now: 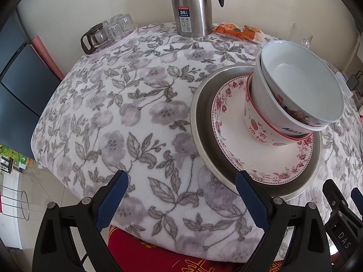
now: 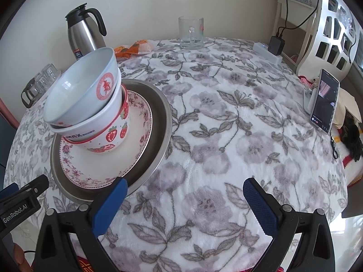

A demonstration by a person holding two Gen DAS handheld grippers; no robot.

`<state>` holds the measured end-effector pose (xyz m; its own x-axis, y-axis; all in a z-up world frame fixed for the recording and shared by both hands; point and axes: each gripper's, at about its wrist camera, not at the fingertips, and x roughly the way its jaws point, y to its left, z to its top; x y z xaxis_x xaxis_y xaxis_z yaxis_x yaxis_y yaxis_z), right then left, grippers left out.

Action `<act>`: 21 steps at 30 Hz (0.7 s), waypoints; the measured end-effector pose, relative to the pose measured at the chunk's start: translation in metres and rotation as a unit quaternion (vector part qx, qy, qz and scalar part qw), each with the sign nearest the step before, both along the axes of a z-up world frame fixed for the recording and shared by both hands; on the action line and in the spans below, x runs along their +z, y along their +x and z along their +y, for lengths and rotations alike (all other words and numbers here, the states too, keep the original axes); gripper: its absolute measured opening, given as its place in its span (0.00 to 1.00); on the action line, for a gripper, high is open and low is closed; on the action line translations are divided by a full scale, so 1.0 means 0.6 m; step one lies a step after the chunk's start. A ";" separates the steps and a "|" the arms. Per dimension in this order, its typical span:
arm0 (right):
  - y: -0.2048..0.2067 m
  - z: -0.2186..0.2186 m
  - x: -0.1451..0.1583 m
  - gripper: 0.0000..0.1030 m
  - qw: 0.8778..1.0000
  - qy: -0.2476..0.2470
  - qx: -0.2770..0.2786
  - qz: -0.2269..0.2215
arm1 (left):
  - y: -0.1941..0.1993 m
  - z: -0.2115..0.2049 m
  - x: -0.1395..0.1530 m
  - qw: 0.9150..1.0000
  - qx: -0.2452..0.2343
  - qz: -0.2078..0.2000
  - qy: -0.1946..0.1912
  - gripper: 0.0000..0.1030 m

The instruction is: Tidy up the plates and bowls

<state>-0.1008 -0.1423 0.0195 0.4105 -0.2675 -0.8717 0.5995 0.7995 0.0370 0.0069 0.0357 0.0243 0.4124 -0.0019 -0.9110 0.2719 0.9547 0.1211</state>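
A metal plate (image 1: 199,115) lies on the floral tablecloth, with a flower-rimmed plate (image 1: 233,140) inside it. On that plate stand three nested bowls: a strawberry bowl (image 1: 256,124) at the bottom, a white bowl (image 1: 261,93) in it, and a pale blue bowl (image 1: 301,79) on top, leaning. The stack also shows in the right wrist view: metal plate (image 2: 163,122), flowered plate (image 2: 136,145), top bowl (image 2: 79,83). My left gripper (image 1: 181,195) is open and empty, near the plate's front-left rim. My right gripper (image 2: 185,201) is open and empty, right of the plates.
A steel thermos jug (image 1: 192,6) stands at the back. A tray of upturned glasses and a glass pot (image 1: 106,34) is back left. Orange snack packets (image 1: 238,31) and a glass mug (image 2: 190,32) sit at the back. A phone on a stand (image 2: 324,102) and a power strip (image 2: 270,51) are right.
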 end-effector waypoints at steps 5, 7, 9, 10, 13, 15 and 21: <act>0.001 -0.002 -0.003 1.00 1.000 0.001 0.000 0.002 | 0.001 0.002 -0.002 1.000 0.003 0.002 -0.002 0.93; 0.001 -0.002 -0.001 1.00 1.000 0.001 0.000 0.002 | 0.001 0.002 -0.002 1.000 0.005 0.004 -0.002 0.93; 0.000 -0.002 -0.003 1.00 1.000 0.002 0.000 0.003 | 0.001 0.002 -0.003 1.000 0.005 0.005 -0.003 0.93; 0.001 -0.003 -0.002 1.00 1.000 0.002 0.000 0.004 | 0.001 0.002 -0.003 1.000 0.006 0.005 -0.003 0.93; 0.001 -0.003 -0.002 1.00 1.000 0.002 0.000 0.004 | 0.002 0.003 -0.003 1.000 0.005 0.004 -0.003 0.93; 0.001 -0.002 -0.003 1.00 1.000 0.002 0.001 0.006 | 0.002 0.003 -0.002 1.000 0.006 0.005 -0.003 0.93; 0.002 -0.002 -0.003 1.00 1.000 0.003 0.001 0.006 | 0.002 0.003 -0.003 1.000 0.006 0.005 -0.003 0.93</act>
<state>-0.0995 -0.1437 0.0177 0.4002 -0.2625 -0.8780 0.5987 0.8003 0.0337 0.0081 0.0373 0.0227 0.4039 -0.0031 -0.9148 0.2620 0.9585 0.1124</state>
